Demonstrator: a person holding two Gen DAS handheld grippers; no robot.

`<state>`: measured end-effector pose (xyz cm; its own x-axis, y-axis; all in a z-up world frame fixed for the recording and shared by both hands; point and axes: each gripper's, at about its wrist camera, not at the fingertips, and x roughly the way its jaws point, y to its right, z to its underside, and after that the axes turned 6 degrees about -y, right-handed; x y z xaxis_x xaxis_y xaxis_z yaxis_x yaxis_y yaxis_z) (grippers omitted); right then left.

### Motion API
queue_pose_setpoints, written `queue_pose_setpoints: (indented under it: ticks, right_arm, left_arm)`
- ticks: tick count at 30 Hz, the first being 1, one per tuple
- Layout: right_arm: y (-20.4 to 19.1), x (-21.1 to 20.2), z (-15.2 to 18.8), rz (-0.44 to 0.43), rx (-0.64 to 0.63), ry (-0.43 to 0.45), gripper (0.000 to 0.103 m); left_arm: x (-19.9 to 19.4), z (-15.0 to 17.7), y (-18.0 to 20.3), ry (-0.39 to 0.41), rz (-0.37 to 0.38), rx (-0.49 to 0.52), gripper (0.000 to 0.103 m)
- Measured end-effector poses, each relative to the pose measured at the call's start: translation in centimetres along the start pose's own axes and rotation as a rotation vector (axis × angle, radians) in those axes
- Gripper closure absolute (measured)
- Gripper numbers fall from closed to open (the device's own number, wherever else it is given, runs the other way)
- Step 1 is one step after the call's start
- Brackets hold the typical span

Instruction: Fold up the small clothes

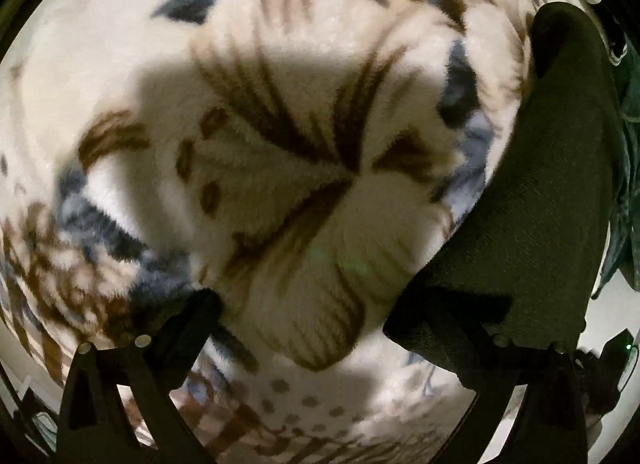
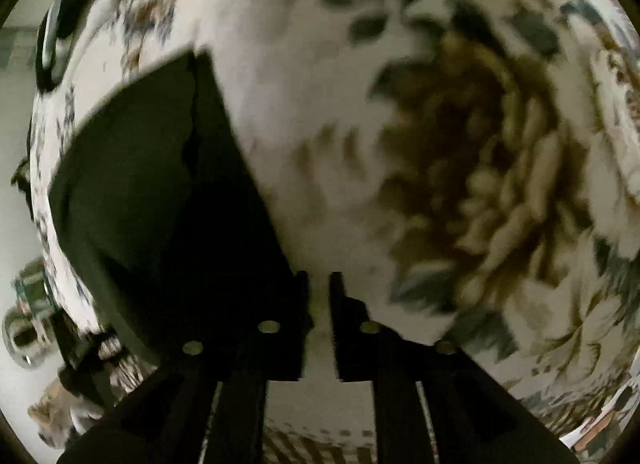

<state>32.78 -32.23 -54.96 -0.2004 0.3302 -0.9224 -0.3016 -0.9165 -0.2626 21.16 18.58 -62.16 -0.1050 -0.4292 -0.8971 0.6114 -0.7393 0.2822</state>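
The floral fleece blanket (image 1: pixel 280 144) fills both views and forms the working surface; it is plush, so anything laid on it will sink in slightly and drag.

The dark garment (image 1: pixel 552 204) is the item to be folded. It appears light, limp and matte, unlikely to slip, and will drape rather than hold a shape. In the left wrist view it lies ahead and right of the left tongs (image 1: pixel 344 312), its lower edge draped over the right finger. In the right wrist view the same cloth (image 2: pixel 132 192) lies ahead and left of the right tongs (image 2: pixel 319 284).

Recommended hold: a hem or corner, pinching a single layer where possible.

Left tongs: spread wide; whether the right finger grips the cloth or merely lies under it cannot be determined.

Right tongs: nearly closed, a narrow gap remaining, nothing visible within it. The cloth overlaps the left finger.
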Motion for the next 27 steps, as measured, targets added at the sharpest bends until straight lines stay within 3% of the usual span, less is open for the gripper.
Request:
queue_pose_setpoints:
  ticks: [2,4,6,8,9,10,12,14,16,19,22,25,27]
  right_arm:
    - [0.0,-1.8,-0.5,-0.112,0.03,0.064,0.06]
    - [-0.9,-2.5,-1.3,-0.23,0.012,0.083,0.057]
    - [-2.5,-0.8,-2.1,-0.337,-0.037,-0.012,0.057]
    - [-4.1,1.8,-2.3,-0.352,-0.067,-0.126,0.059]
    - [-4.5,2.2,-2.1,-0.333,-0.082,-0.124,0.09]
    - [-5.0,2.0,-1.6,-0.285,-0.117,-0.091,0.1]
    - [-5.0,0.5,-0.9,-0.257,-0.144,-0.04,0.102]
    - [-3.7,-2.7,-0.1,-0.219,-0.118,0.067,0.102]
    - [-2.1,-4.5,0.3,-0.207,-0.065,0.114,0.102]
    - [-0.4,-3.5,0.2,-0.143,-0.03,0.071,0.102]
    - [0.1,0.1,-0.4,-0.098,-0.047,-0.076,0.102]
    - [0.1,0.2,-1.5,-0.011,-0.048,-0.098,0.089]
    - [0.4,-1.7,-2.8,-0.076,-0.008,-0.032,0.059]
  left_arm:
    - [0.1,-0.8,-0.3,-0.031,0.011,-0.007,0.0]
    - [0.0,-1.5,-0.3,-0.047,0.009,-0.007,0.0]
    - [-0.4,-1.5,-0.3,-0.037,-0.001,-0.012,0.0]
    - [-0.9,-1.1,0.7,-0.004,-0.031,-0.013,0.0]
    - [-1.2,-0.8,1.6,0.016,-0.05,-0.007,0.0]
    - [-1.8,0.0,2.5,0.045,-0.071,0.004,0.0]
    - [-3.2,0.5,3.5,0.091,-0.071,0.019,0.0]
    - [-4.8,0.6,4.8,0.145,-0.07,0.037,0.0]
    - [-6.2,0.4,6.2,0.193,-0.068,0.066,0.0]
    - [-7.5,-0.6,8.7,0.244,-0.074,0.12,0.0]
    - [-7.9,-2.0,10.7,0.264,-0.087,0.156,0.0]
    - [-7.9,-3.8,13.0,0.296,-0.095,0.188,0.0]
    - [-7.9,-5.4,14.6,0.308,-0.1,0.213,0.0]
